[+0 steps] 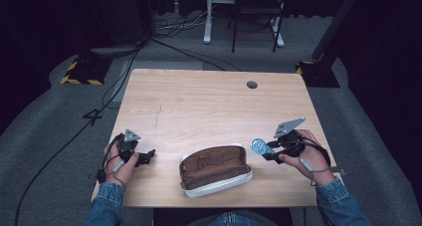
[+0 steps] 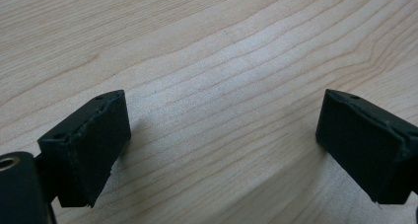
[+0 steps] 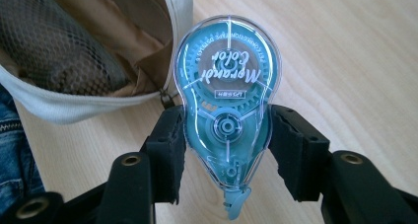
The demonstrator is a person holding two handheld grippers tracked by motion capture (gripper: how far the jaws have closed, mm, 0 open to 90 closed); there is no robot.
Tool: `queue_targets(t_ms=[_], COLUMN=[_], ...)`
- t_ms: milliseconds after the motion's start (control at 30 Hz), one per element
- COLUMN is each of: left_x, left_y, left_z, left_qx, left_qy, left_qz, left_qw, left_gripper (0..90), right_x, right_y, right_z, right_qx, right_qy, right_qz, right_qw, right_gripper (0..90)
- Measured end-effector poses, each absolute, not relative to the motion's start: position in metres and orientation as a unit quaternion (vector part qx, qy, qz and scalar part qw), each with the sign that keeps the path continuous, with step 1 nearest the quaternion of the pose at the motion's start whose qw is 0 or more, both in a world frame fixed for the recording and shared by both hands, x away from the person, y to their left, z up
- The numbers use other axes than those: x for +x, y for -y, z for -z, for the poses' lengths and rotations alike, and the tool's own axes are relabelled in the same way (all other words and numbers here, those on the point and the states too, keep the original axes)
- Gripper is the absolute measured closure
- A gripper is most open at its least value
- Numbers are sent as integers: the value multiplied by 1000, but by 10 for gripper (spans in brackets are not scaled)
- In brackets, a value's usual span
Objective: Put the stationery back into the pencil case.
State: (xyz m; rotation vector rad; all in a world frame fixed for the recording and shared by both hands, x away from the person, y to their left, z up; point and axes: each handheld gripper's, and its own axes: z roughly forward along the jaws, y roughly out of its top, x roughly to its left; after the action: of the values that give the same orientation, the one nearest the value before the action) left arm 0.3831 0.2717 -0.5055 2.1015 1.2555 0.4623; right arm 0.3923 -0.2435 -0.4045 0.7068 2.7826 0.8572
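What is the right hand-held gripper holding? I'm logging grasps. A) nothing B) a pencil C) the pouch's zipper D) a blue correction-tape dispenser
D: in the right gripper view, the right hand-held gripper has its jaws pressed on both sides of the blue tape dispenser, just beside the open pouch.

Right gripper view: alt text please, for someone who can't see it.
The right claw is shut on a clear blue correction tape dispenser, its rounded end pointing away from the camera. Behind it to the left lies an open pencil case with a mesh pocket, on a wooden table.
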Motion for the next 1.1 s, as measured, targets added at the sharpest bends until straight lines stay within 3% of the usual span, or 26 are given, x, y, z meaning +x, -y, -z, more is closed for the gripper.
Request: queue_targets(t_ms=[733,1100], left_x=[384,384], left_y=[-271,-271], left_z=[506,506], left_qx=[798,798], left_qy=[-478,-479], left_qz=[-178,-176], left_qw=[320,321], left_gripper=[64,62], right_x=[372,367], right_y=[223,191], right_z=[376,374], right_qx=[193,150], right_qy=[-920,-923], right_qz=[-330,-346], right_qw=[83,73], right_gripper=[498,498])
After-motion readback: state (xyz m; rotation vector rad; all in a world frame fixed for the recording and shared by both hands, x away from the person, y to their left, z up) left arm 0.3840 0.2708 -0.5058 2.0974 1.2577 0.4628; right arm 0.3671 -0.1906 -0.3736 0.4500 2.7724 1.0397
